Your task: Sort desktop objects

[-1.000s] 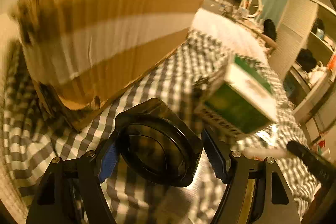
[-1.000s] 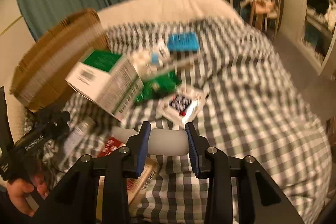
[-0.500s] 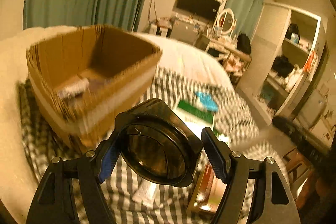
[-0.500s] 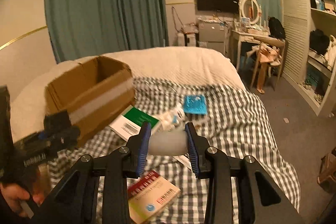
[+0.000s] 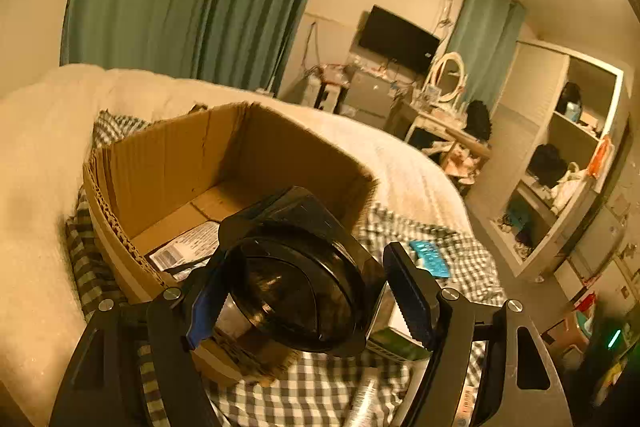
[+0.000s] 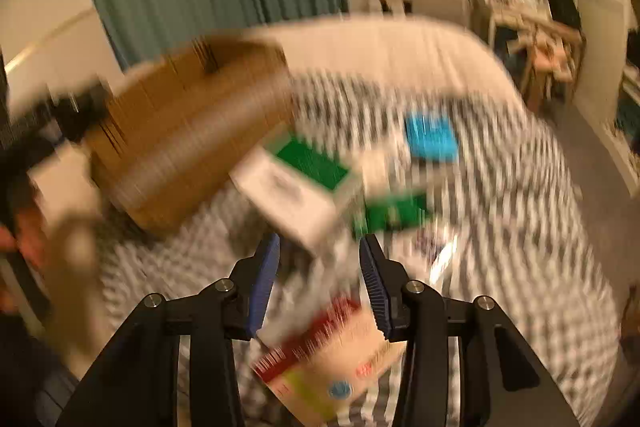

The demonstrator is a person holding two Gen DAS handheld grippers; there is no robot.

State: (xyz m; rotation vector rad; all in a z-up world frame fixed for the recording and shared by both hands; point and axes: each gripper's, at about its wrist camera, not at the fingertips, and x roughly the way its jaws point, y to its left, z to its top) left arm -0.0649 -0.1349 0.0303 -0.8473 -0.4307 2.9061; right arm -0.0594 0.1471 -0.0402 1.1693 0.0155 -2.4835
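Fingers of your left gripper are clamped on a round black lidded container, which fills the lower middle of the left wrist view and hides much of what lies behind it. Directly beyond, toward 11 o'clock, the open cardboard box sits on the checked bedspread; a printed paper with a barcode lies on its floor, the text too small to read. At 2 o'clock from the container, a blue packet rests on the spread.

Your right gripper has its jaws spread with nothing between them. That view is badly smeared. Just past the fingertips lies a red-and-cream packet, lettering unreadable. Farther on, at 12 o'clock, a white box with a green top lies just beside the cardboard box. The blue packet sits at 1 o'clock. A hand shows at 9 o'clock.
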